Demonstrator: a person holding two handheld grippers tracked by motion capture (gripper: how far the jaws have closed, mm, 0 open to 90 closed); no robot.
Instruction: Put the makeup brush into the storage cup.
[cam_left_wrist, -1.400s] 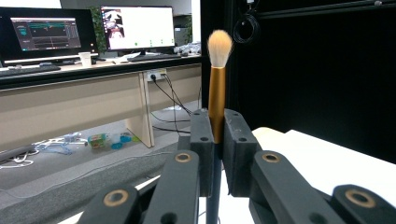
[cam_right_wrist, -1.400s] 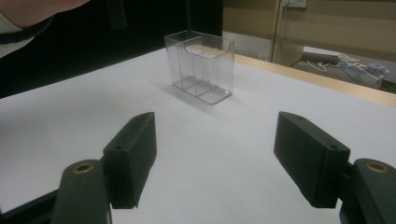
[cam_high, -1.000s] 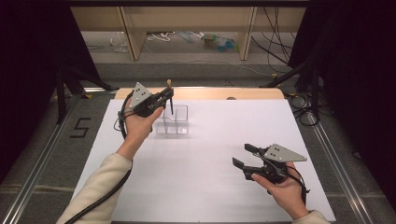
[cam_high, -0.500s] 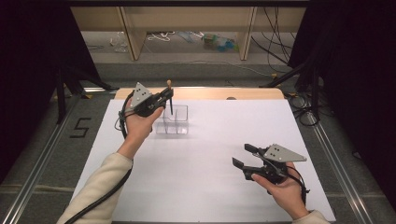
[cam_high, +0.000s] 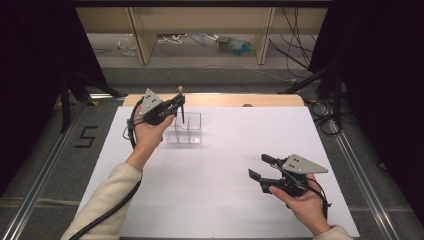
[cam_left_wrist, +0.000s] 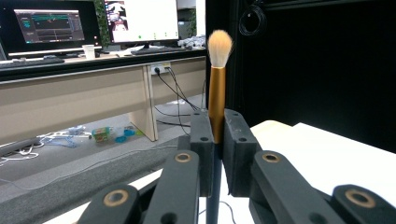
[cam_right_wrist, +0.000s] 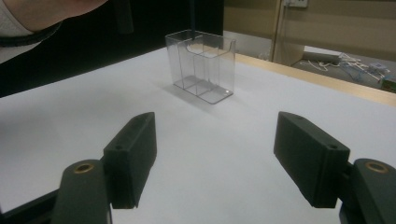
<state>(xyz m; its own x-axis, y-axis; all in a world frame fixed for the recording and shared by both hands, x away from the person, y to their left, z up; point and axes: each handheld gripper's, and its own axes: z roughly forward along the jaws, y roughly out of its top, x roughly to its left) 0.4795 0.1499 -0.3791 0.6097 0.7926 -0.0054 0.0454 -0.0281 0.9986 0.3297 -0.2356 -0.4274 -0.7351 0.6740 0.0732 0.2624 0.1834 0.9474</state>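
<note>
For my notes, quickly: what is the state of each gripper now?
Left gripper: closed on the makeup brush, held upright.
Right gripper: open, holding nothing.

light: bright, even, overhead | shadows: soft, faint | surroundings: dark | focus: sharp, near jaws slightly soft

Only one readable mark from my seat: a black digit "5" on the grey floor strip to the left of the white table, just inside the metal rail. The two lit monitors on the far desk, seen from my left gripper view, show windows and lines of text too small to read. No other labels or brands legible.
</note>
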